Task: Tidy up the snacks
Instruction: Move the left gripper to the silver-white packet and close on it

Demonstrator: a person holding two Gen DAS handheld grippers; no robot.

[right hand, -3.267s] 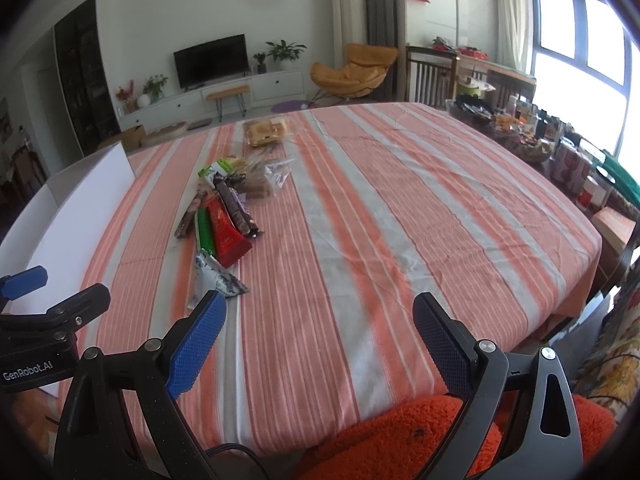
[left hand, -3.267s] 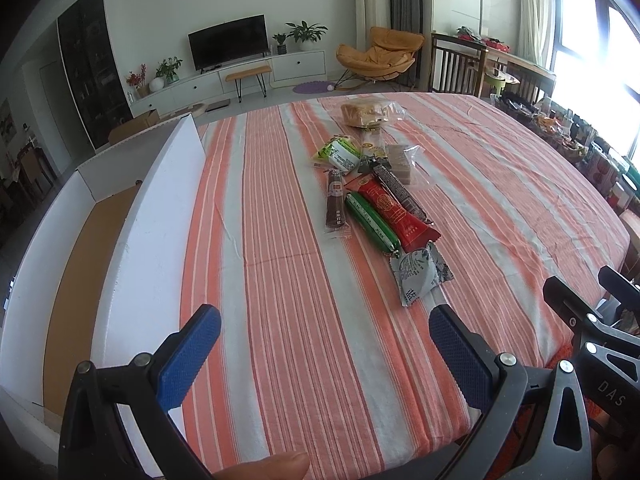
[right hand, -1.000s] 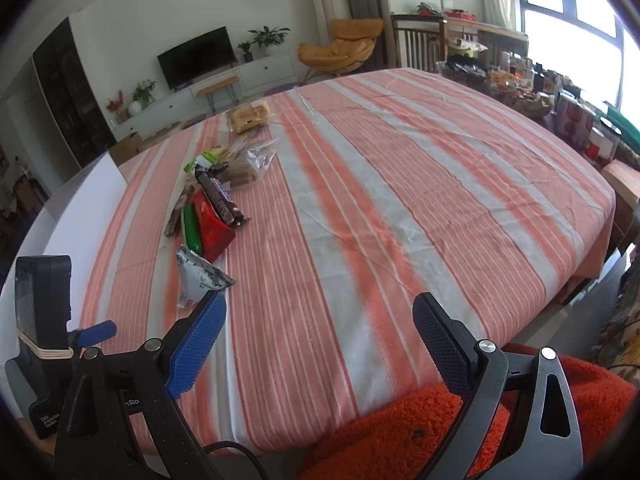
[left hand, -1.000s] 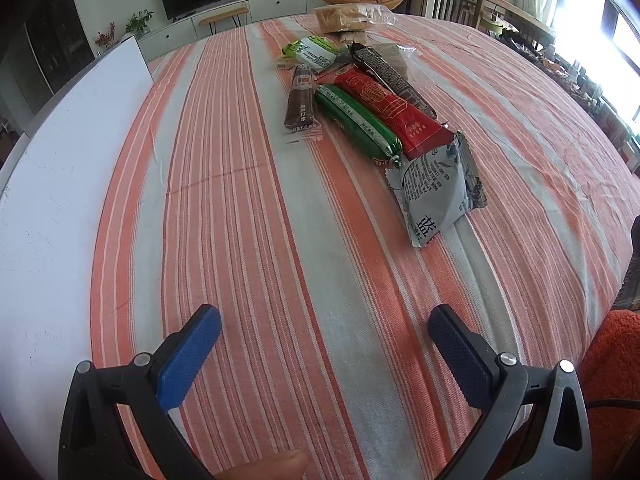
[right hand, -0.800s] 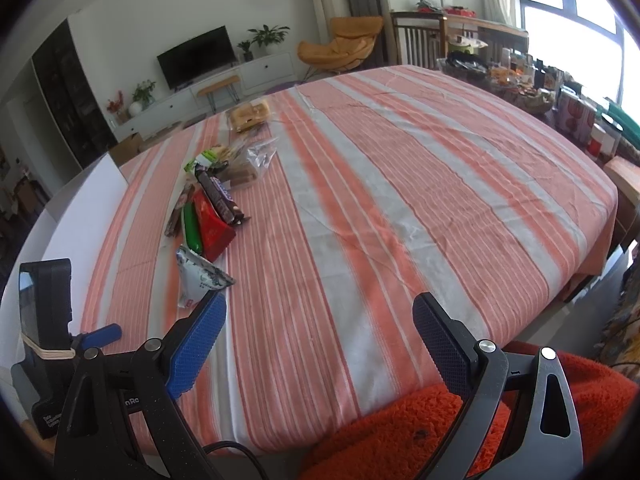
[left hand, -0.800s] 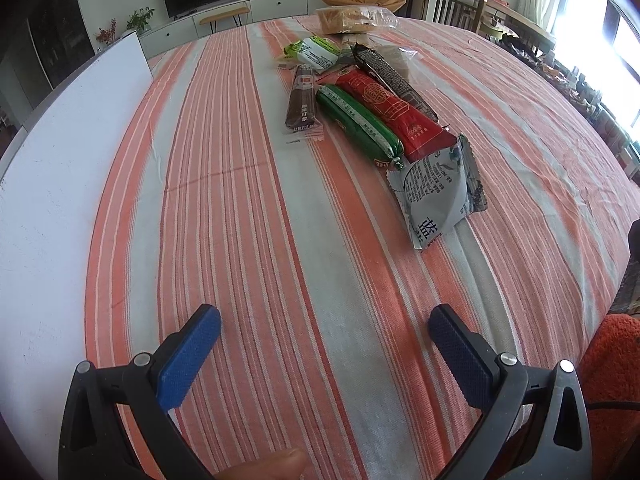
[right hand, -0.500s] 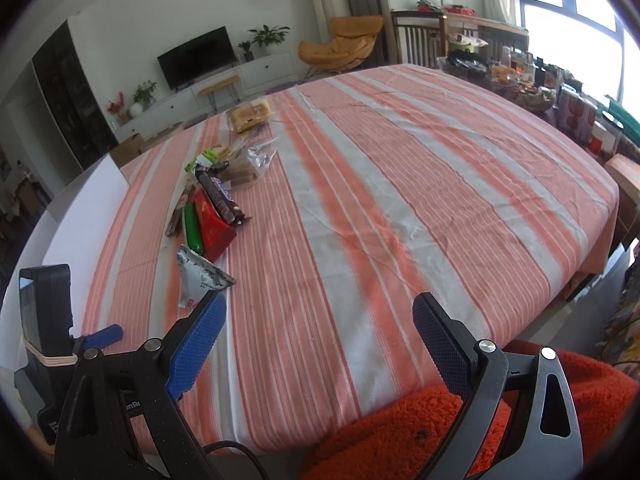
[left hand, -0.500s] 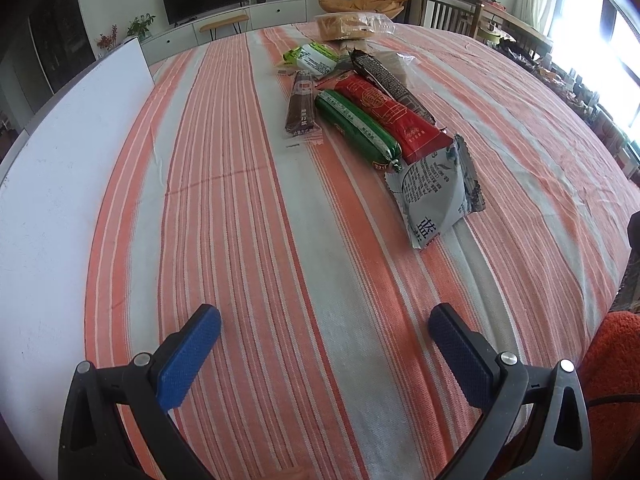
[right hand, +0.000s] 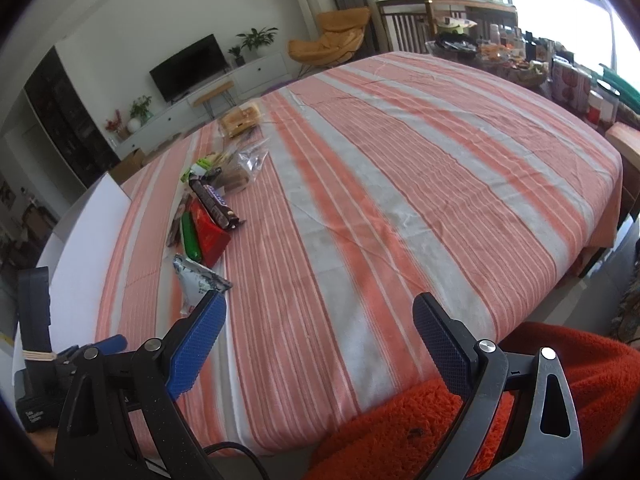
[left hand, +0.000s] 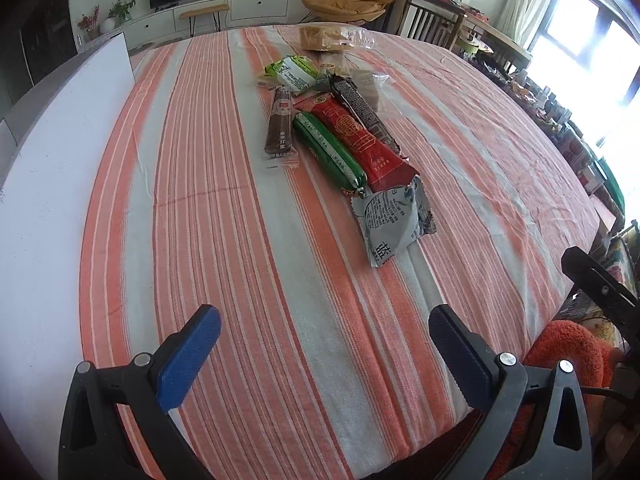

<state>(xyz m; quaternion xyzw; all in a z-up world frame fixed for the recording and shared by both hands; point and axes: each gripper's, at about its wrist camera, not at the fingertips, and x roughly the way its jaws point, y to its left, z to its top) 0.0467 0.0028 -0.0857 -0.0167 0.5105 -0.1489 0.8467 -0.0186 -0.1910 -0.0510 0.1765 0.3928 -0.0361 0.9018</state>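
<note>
A cluster of snacks lies on the striped tablecloth [left hand: 224,216]: a silver packet [left hand: 394,220] nearest, then a green tube [left hand: 328,151], a red pack [left hand: 360,140], a dark bar [left hand: 362,111], a brown bar [left hand: 280,124], a green-white packet [left hand: 294,72] and bagged bread [left hand: 324,38]. My left gripper [left hand: 325,336] hovers open over the cloth, well short of the silver packet. My right gripper [right hand: 319,322] is open and empty near the table's front edge; the silver packet [right hand: 196,280] lies just beyond its left finger [right hand: 198,342].
A white box wall [left hand: 52,184] runs along the table's left side. The other gripper's body [right hand: 36,344] sits low left in the right wrist view. An orange fuzzy cushion [right hand: 440,420] lies below the table edge. A cluttered side table [right hand: 520,60] stands at the far right.
The left gripper has drawn back and risen slightly, so the snacks sit a little farther off. The right wrist view has tilted and shifted leftward. Both grippers stay open.
</note>
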